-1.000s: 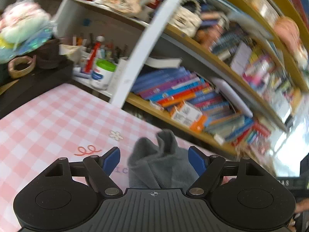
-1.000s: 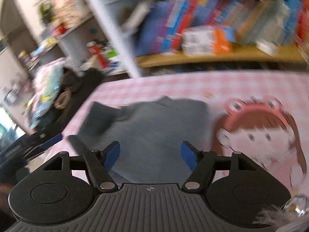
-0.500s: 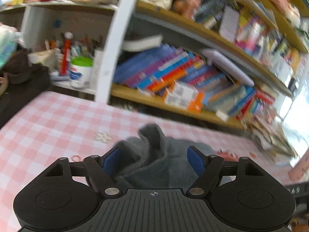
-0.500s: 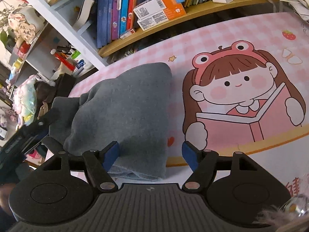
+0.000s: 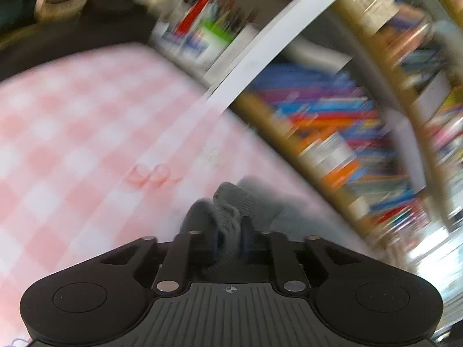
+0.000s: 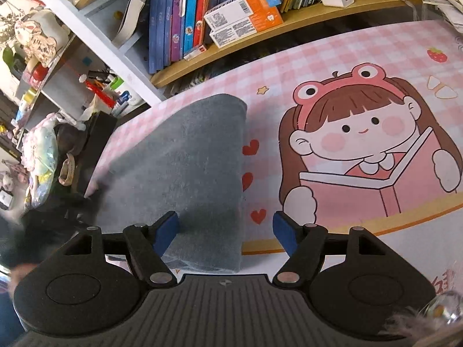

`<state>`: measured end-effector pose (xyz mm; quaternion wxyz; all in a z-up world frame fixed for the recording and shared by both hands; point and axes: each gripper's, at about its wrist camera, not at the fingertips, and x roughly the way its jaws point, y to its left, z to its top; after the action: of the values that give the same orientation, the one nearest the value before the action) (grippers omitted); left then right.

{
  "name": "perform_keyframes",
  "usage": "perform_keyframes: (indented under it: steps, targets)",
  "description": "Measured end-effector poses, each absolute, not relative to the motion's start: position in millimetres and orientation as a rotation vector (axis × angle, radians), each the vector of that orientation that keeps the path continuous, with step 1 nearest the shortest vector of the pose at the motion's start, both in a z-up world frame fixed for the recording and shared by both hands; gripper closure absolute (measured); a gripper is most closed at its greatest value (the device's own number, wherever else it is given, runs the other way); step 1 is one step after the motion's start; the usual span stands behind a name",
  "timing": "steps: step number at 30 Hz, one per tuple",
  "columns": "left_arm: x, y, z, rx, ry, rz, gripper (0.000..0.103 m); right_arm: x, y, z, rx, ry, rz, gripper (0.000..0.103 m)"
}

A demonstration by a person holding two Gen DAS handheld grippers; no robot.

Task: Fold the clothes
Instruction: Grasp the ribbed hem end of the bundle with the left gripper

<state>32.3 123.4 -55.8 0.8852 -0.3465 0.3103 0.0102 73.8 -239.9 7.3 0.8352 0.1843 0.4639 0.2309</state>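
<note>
A grey knitted garment (image 6: 188, 173) lies folded on the pink checked table mat (image 6: 332, 57), left of the cartoon girl print (image 6: 361, 150). My right gripper (image 6: 225, 228) is open and empty, hovering over the garment's near edge. In the blurred left wrist view, my left gripper (image 5: 230, 240) is shut on a bunched fold of the grey garment (image 5: 228, 211), just above the mat (image 5: 72, 133). The rest of the cloth trails off to the right behind the fingers.
A bookshelf (image 6: 231, 8) full of books and boxes runs along the far side of the table. A white shelf post (image 6: 110, 55) and a pen holder with bottles (image 6: 113, 92) stand at the far left. Bags and clutter (image 6: 43, 156) sit off the left edge.
My left gripper has closed on a fold of the grey garment and swung quickly; its view is now blurred. The right gripper stayed open, and the garment lies flatter.
</note>
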Motion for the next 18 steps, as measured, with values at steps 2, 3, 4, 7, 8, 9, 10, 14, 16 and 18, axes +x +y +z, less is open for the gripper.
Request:
perform_keyframes:
  steps: [2,3,4,7,8,9,10,14,16,18]
  targets:
    - [29.1,121.4,-53.9,-0.712,0.62,0.008,0.08,73.5,-238.5,6.7,0.387,0.986,0.496,0.033]
    - [27.6,120.3,-53.0,-0.707,0.608,0.002,0.078,73.2,-239.0,7.1,0.388,0.984,0.494,0.033]
    - [26.3,120.1,-51.8,-0.707,0.597,-0.006,0.07,73.0,-239.5,7.5,0.388,0.981,0.492,0.033]
    - [17.9,136.4,-45.8,-0.812,0.569,-0.006,0.043,72.3,-241.2,8.7,0.389,0.974,0.487,0.033]
    - [12.6,139.3,-44.1,-0.835,0.55,0.003,0.035,72.1,-242.5,9.0,0.391,0.97,0.484,0.033]
    - [7.4,142.4,-44.9,-0.855,0.55,0.005,0.035,71.9,-243.8,9.2,0.395,0.968,0.48,0.033]
    - [2.2,145.4,-45.8,-0.875,0.55,0.007,0.034,72.1,-244.7,9.0,0.4,0.967,0.477,0.033]
    - [-4.8,150.2,-59.4,-0.97,0.602,0.012,0.034,73.7,-244.7,7.1,0.407,0.974,0.473,0.033]
    - [-3.1,148.3,-63.7,-1.012,0.6,-0.021,0.038,73.1,-242.6,7.8,0.397,0.974,0.483,0.033]
    - [-1.4,146.4,-67.9,-1.053,0.599,-0.054,0.054,72.3,-241.1,8.6,0.388,0.972,0.492,0.033]
